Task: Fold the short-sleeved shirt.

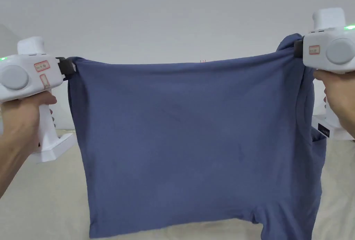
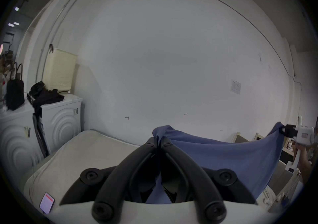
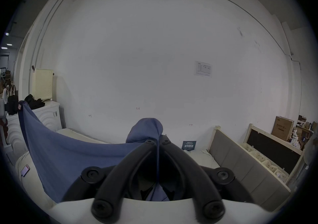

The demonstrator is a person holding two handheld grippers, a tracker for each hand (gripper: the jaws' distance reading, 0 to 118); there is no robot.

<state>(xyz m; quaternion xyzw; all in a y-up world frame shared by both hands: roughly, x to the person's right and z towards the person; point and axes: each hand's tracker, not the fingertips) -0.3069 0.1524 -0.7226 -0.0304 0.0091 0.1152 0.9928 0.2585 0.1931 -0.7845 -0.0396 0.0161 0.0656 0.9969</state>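
Head view: blue short-sleeved shirt point(image 1: 194, 140) hangs stretched in mid-air over a pale bed point(image 1: 38, 195), left gripper point(image 1: 70, 67) & right gripper point(image 1: 297, 48) each clamped on a top corner.
Left gripper view: jaws pinch fabric.
Right gripper view: jaws closed on cloth, phone point(image 3: 25, 170) on bed.

Both tongs, left point(image 1: 71, 67) and right point(image 1: 296, 48), are raised wide apart, jaws clamped together.
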